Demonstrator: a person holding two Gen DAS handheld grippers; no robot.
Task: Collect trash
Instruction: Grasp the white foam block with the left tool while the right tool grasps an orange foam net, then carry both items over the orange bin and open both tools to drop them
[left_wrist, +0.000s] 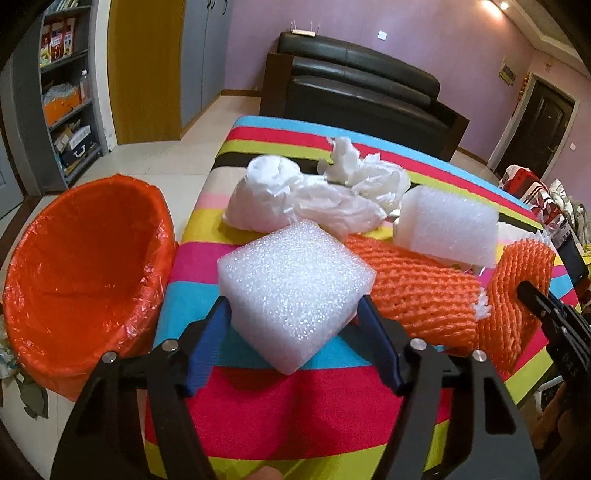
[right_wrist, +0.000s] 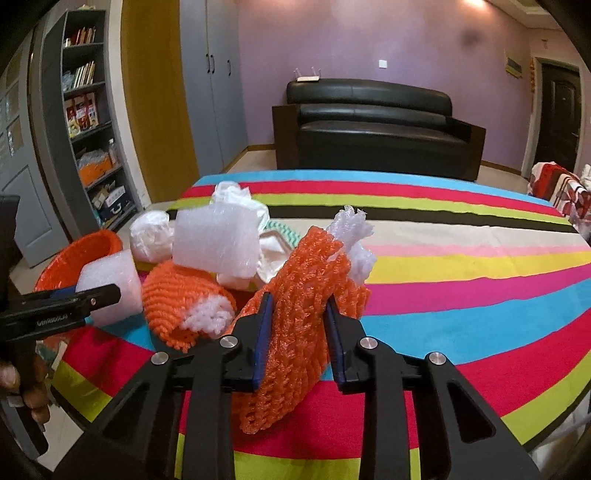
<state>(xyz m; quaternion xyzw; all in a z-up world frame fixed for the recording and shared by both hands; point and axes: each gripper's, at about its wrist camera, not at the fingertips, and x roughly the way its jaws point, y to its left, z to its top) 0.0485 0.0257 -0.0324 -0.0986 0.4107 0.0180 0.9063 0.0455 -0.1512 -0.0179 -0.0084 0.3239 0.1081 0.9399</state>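
A white foam block (left_wrist: 295, 291) sits between the blue pads of my left gripper (left_wrist: 291, 306), which press on both its sides; the same block (right_wrist: 110, 291) shows in the right wrist view. My right gripper (right_wrist: 299, 299) is shut on an orange foam net sleeve (right_wrist: 295, 332) that stands up from the striped tablecloth (right_wrist: 461, 295). In the left wrist view, this sleeve (left_wrist: 517, 295) is at the far right. A second orange net (left_wrist: 417, 295), another foam block (left_wrist: 447, 229) and crumpled white plastic bags (left_wrist: 280, 195) lie behind. A bin with an orange liner (left_wrist: 81, 266) stands left of the table.
A black sofa (right_wrist: 369, 129) stands beyond the table's far edge. Grey shelves (right_wrist: 88, 122) line the left wall. A person's hand (right_wrist: 26, 387) holds the left gripper's handle. Scraps lie on the floor by the bin (left_wrist: 33, 398).
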